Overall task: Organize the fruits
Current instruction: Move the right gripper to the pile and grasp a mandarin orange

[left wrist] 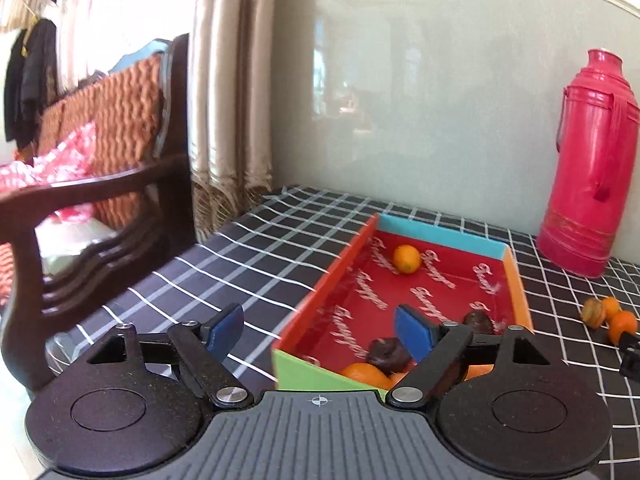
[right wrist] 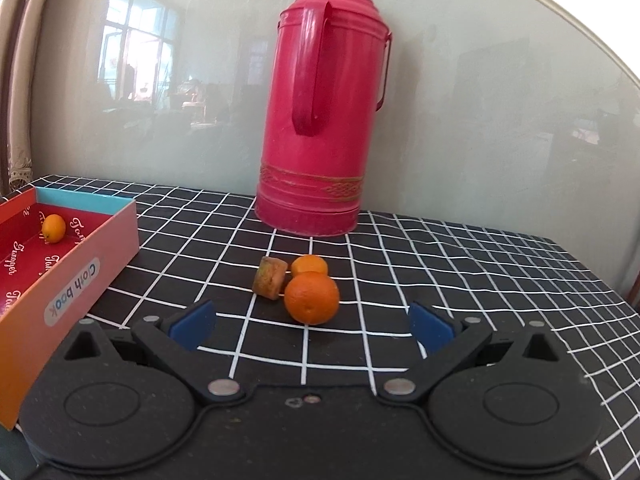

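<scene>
1. Right gripper (right wrist: 312, 330): jaws spread wide, nothing between them, just short of the near orange (right wrist: 312, 298) on the checked cloth (right wrist: 460, 280).
2. Left gripper (left wrist: 318, 330): jaws likewise apart and empty, above the near end of the box (left wrist: 320, 280).
3. Loose fruit: near orange in front, a smaller orange (right wrist: 309, 265) touching it behind, and a mottled green-brown piece (right wrist: 270, 278) just to the left. All three well apart from the flask (right wrist: 320, 120).
4. Already in the box: one small orange (left wrist: 407, 258) at the far end, two dark fruits (left wrist: 388, 354) and more orange fruit (left wrist: 366, 374) at the near end, partly hidden by the gripper.
5. Handling, as a judgement: light, round and firm with a slightly yielding peel; likely to roll if nudged, and to squirt out of flat pads if pinched off-centre.
6. Best hold, probably: pads on opposite sides at the widest girth, level with the middle, closing gently enough not to bruise.
7. Risk: neighbours touch the near orange, so a wide approach may knock them away; better to come in square from the front.
8. Mottled piece: type unclear, looks flat-ended, so probably steadier to grip across its flat faces.
</scene>
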### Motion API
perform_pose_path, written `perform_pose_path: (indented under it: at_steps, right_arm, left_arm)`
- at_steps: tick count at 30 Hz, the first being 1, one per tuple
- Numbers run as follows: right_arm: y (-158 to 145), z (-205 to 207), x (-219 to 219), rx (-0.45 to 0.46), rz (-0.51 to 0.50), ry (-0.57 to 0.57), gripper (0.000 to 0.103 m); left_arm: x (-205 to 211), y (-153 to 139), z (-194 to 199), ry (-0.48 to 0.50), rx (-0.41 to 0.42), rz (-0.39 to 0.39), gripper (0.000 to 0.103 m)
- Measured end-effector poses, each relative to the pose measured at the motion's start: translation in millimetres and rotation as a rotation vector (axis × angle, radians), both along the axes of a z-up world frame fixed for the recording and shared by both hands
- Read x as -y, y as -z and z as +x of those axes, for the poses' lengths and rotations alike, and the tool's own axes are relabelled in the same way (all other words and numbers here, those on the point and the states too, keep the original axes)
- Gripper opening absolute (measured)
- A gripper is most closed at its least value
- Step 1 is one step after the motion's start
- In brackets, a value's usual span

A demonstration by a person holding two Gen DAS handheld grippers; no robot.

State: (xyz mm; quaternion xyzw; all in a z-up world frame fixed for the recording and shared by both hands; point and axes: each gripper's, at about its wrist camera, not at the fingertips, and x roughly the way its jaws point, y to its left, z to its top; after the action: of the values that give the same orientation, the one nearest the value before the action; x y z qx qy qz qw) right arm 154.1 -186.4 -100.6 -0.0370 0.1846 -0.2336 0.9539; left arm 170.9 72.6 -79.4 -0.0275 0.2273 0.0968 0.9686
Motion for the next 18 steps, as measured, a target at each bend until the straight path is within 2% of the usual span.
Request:
perform_pose_path:
  at_steps: [5,9,14,16,17,18]
  right_arm:
    - [1.9,15.8,10.0,-0.021,0.066,-0.005,0.090]
    - [1.6,30.0,21.0,-0.039,0.088,0.006,0.078]
    - [5.5,45.1,32.9,-0.070,0.105,0.025,0.072]
    - [8.7,51.3,37.2,-0.092,0.115,0.029,0.066]
    - [10.1,53.5,39.3,-0.098,0.126,0.027,0.059]
    - [11.5,55.3,40.8,-0.104,0.137,0.024,0.049]
  left_arm:
    - [-11.7,-1.1,-6.4,-0.038,0.034,0.031,0.084]
    - [-19.4,-0.5,-10.1,-0.068,0.053,0.066,0.087]
    - [-33.9,-0.5,-11.8,-0.110,0.060,0.053,0.088]
    - [-38.9,0.0,-10.5,-0.122,0.056,0.039,0.088]
    - [-40.9,0.6,-9.9,-0.127,0.054,0.036,0.088]
    - [-42.4,1.3,-9.5,-0.132,0.053,0.034,0.088]
